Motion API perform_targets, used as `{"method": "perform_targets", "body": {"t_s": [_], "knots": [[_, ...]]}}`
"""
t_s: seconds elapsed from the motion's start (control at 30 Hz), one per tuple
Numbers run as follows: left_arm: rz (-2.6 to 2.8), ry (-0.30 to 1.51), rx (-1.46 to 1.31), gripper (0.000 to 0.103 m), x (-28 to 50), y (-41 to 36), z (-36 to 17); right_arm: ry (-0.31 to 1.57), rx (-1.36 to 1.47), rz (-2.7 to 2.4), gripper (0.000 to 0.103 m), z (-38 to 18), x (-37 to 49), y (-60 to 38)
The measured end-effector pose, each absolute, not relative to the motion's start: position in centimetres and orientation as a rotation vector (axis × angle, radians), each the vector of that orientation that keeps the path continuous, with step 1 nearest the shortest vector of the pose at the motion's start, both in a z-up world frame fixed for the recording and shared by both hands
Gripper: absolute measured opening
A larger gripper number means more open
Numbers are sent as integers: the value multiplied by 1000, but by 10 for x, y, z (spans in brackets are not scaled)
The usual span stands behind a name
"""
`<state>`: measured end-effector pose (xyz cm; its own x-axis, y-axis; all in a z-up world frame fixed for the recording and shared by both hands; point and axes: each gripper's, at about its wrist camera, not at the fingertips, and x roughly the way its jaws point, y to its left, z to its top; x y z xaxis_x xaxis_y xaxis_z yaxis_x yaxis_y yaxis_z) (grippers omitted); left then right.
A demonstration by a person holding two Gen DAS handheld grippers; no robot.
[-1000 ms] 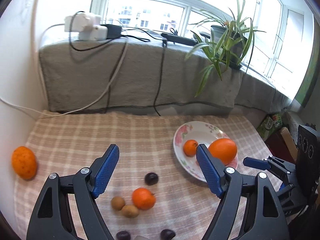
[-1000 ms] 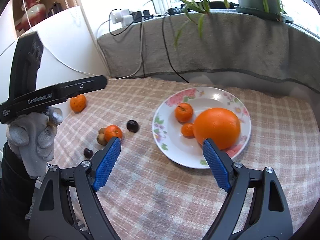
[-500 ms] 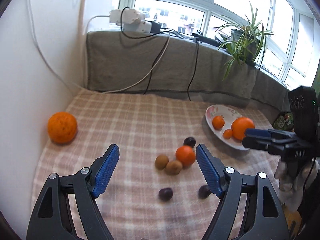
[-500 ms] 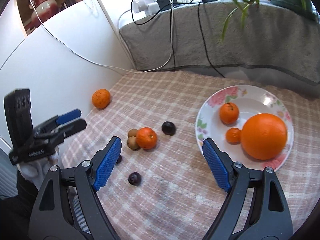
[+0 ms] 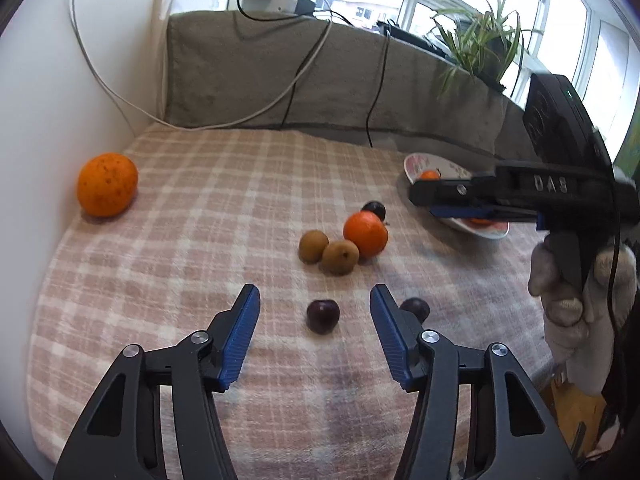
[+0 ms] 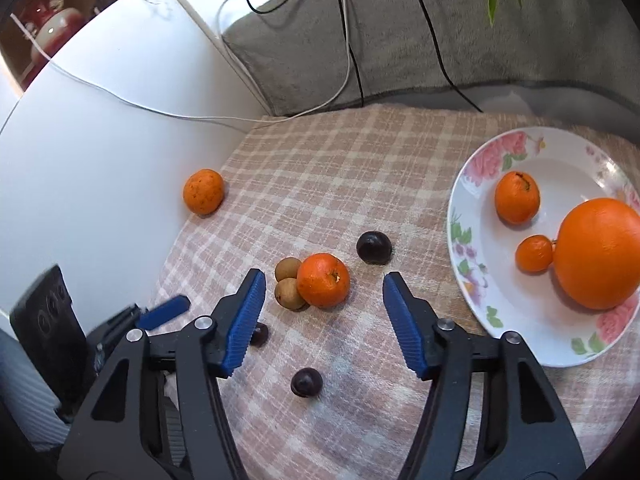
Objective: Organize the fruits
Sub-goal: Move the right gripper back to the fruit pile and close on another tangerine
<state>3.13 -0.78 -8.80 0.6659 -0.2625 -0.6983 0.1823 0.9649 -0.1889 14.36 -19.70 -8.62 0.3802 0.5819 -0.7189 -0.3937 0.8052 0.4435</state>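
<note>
I see the plate [image 6: 560,152] holding three oranges [image 6: 517,197], clear only in my right view. Both my grippers, left gripper [image 5: 315,312] and right gripper [image 6: 324,296], have been closing, half open and holding nothing.

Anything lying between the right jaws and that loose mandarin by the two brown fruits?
Nothing: in the right wrist view only bare checked cloth separates the right gripper from the mandarin, which sits just ahead of its open jaws.

- Right claw [image 6: 324,280], its jaws just narrowed, empty above the desk [image 6: 320,184].
- Mandarin [image 6: 323,279] lies between its tips.
- Flowered plate [image 6: 476,184] sits to its right.
</note>
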Motion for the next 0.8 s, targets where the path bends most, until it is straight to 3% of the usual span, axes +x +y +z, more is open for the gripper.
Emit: {"method": "perform_targets", "body": {"t_s": [0.23, 0.8], "knots": [[-280, 838, -118, 47, 32, -11, -103, 1061, 224, 616, 58, -101, 153, -179], [-311, 874, -150, 39, 45, -10, -121, 1126, 231, 590, 56, -120, 167, -161]]}}
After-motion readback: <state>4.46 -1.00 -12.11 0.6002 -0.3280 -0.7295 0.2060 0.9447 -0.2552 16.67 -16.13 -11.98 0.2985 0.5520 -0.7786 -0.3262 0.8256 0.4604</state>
